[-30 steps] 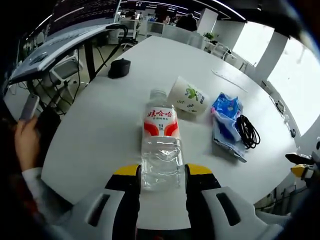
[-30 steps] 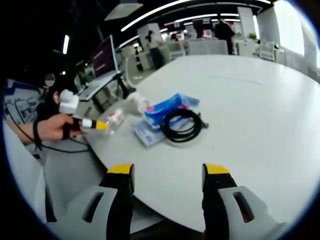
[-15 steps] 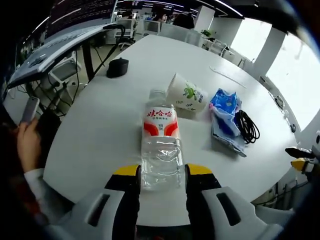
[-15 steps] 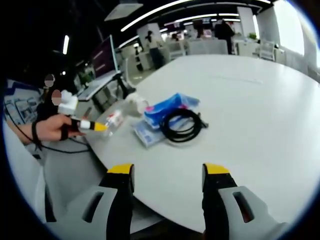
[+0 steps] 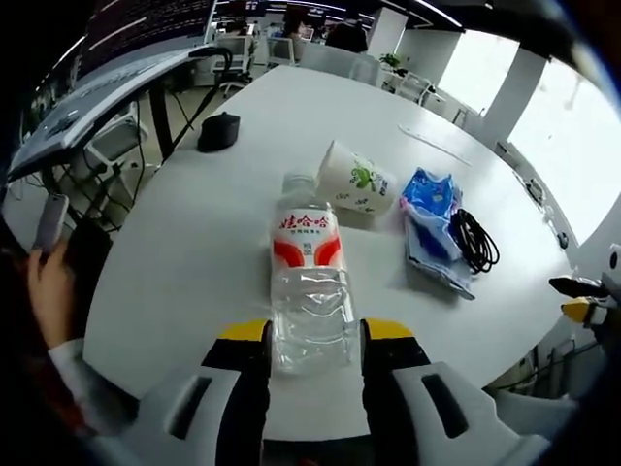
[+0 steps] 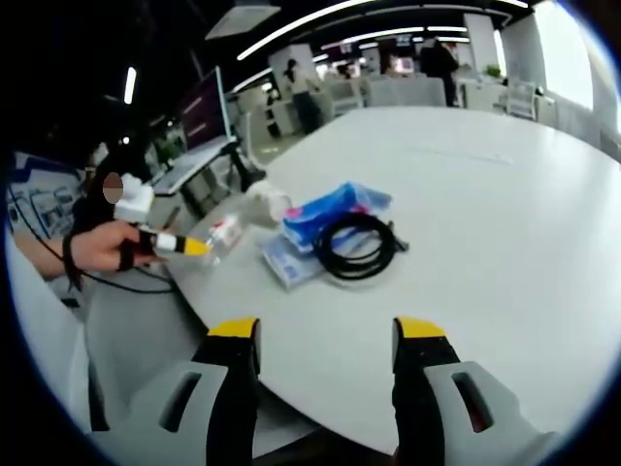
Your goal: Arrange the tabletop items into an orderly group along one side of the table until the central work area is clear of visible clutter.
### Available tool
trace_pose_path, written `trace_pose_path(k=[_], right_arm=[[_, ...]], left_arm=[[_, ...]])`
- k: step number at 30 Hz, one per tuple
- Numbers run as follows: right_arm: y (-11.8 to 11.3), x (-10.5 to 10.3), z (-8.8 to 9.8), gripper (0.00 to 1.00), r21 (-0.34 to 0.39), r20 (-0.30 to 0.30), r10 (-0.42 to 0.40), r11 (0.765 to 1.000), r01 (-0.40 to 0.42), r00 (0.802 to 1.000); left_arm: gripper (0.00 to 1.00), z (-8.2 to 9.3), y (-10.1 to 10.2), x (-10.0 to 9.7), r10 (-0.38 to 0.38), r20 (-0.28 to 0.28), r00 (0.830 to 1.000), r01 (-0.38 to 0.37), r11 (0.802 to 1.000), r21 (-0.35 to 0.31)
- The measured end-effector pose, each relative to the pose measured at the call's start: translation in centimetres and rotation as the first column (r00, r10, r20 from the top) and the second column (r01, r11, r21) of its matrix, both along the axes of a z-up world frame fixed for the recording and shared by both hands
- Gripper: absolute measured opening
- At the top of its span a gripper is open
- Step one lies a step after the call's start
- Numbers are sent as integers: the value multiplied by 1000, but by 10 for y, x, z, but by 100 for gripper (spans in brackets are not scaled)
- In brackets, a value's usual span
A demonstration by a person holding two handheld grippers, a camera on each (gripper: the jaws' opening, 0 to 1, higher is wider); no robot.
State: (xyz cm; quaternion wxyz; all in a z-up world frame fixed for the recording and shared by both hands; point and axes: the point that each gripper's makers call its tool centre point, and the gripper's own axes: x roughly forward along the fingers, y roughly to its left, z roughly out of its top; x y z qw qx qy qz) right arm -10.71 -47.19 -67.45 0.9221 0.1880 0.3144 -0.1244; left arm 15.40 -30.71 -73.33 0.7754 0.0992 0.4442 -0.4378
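Fingers of my left gripper [image 5: 312,342] pinch the clear plastic water bottle with a red-and-white label [image 5: 308,282], pointing toward twelve o'clock over the white round table [image 5: 194,252]; my right gripper [image 6: 328,342] hangs spread, holding nothing.

The bottle's [image 5: 309,291] base is hidden between the left tongs [image 5: 312,335]; the blue packet [image 5: 433,228] print is too small to read.

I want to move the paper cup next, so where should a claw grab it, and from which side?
The paper cup lies tipped on its side beside the water bottle. Grip across its body, coming from above; the blue pack probably crowds a side approach.
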Motion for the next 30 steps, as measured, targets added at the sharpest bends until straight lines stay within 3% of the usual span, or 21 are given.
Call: trace_pose_path(k=[14,30], right_arm=[[0,1,2,53,-2,-3,3,1000,-3,1000],[-3,-7,0,53,3,-13,-14,1000,14,1000]], left_arm=[[39,0,-10,5,-35,-14,999,35,999,8],[40,-6,-30,23,-81,-22,996,82,995,59]])
